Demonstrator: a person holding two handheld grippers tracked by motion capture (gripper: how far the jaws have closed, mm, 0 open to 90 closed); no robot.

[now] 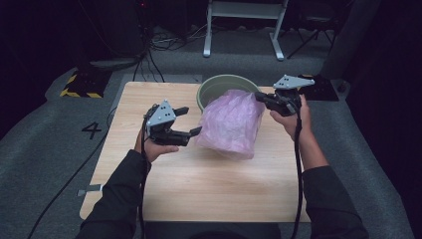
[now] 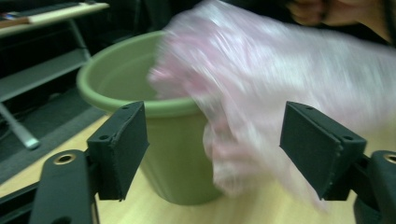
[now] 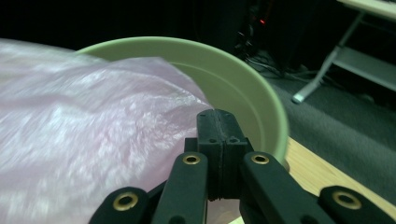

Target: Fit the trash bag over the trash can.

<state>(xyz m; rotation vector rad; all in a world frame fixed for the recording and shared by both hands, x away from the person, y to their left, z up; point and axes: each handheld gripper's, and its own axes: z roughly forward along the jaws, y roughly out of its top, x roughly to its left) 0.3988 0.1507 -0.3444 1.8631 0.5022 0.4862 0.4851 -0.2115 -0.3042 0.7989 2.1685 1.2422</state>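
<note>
A thin pink plastic bag hangs in front of a green bucket at the back of the wooden table. My right gripper is shut on the bag's upper right corner, holding it up beside the bucket's rim. In the right gripper view the jaws are pressed together on the pink bag, with the green bucket behind. My left gripper stands open just left of the bag, empty. In the left gripper view its pads frame the green bucket and the blurred pink bag.
The table stands on grey carpet with cables trailing at the left. A white metal frame stands on the floor behind the table. A yellow-black striped block lies at the back left. A "4" marks the floor.
</note>
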